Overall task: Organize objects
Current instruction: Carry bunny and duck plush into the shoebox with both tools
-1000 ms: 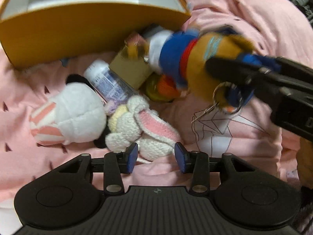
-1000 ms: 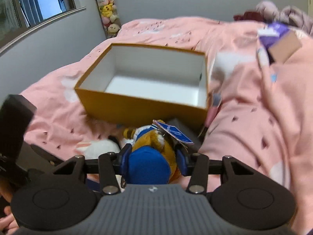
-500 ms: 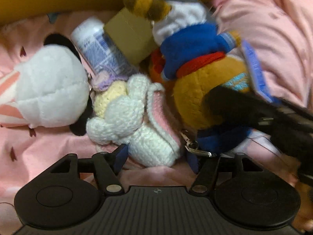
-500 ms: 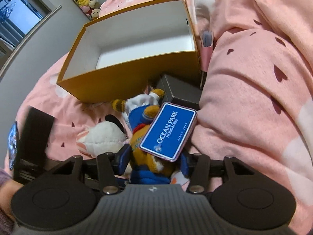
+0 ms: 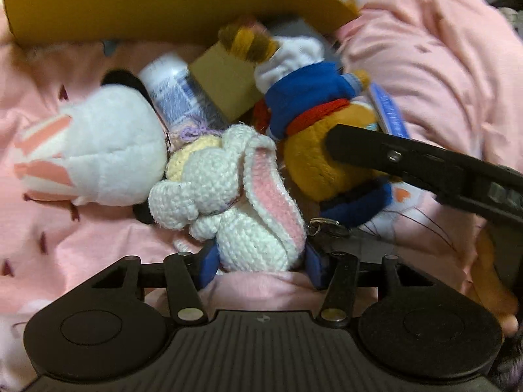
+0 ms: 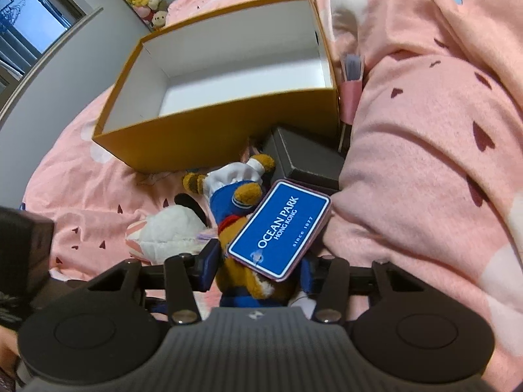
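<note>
Two blue pads of the left gripper (image 5: pixel 260 263) flank the crocheted bunny (image 5: pixel 235 202) on the pink bedspread (image 5: pixel 434 65); the jaws are closing around it, contact unclear. From the right wrist, the right gripper (image 6: pixel 258 269) clamps the blue-clad plush (image 6: pixel 242 215), near the yellow box (image 6: pixel 196 140).

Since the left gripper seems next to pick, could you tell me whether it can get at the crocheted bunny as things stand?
Probably yes: the crocheted bunny already sits between the closing jaws of the left gripper, with nothing lying over it, though the white plush presses against its side.
</note>
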A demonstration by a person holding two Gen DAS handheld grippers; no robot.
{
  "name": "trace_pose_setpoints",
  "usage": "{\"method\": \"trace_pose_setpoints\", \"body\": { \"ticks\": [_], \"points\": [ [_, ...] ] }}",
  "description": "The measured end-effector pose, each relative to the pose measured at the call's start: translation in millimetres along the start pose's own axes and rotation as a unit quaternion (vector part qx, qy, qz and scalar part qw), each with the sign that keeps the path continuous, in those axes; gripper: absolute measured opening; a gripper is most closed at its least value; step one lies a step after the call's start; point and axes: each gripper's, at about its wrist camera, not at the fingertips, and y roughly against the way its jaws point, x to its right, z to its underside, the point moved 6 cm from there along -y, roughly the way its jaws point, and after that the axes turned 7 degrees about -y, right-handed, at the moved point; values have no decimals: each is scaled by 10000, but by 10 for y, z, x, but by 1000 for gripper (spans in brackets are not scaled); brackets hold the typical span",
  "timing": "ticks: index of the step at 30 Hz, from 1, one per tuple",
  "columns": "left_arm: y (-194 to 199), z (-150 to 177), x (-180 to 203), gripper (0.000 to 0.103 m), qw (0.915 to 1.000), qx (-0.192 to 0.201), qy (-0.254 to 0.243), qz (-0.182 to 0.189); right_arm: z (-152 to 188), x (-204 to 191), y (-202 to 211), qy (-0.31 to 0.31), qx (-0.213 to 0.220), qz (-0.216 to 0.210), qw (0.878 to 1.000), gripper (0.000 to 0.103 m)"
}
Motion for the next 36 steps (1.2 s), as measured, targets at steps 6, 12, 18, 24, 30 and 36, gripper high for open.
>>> {"method": "trace_pose_setpoints", "body": {
  "ticks": [6, 12, 18, 24, 30, 36],
  "points": [
    [470, 43, 63, 59, 9960, 842, -287, 93, -71, -130, 182, -13, 425, -259, 9988, 49],
    [790, 24, -33, 59, 9846, 1632, -622, 51, -275, -324, 360, 90, 893, -592, 9942, 49],
    [1081, -260, -105, 59, 9751, 2114, -645, -167, -644, -550, 477, 303, 1497, -713, 9857, 49],
    [1347, -685, -194, 59, 9661, 2452, -693, -425, -987, -616, 423, 566, 1993, -286, 9779, 49],
    [1233, -1127, -273, 59, 9629, 2576, -672, -430, -1222, -600, 180, 1102, 2429, 398, 9629, 49],
    [926, -1325, -420, 59, 9675, 2411, -616, -448, -1350, -365, -199, 632, 2105, 450, 9745, 49]
  ]
}}
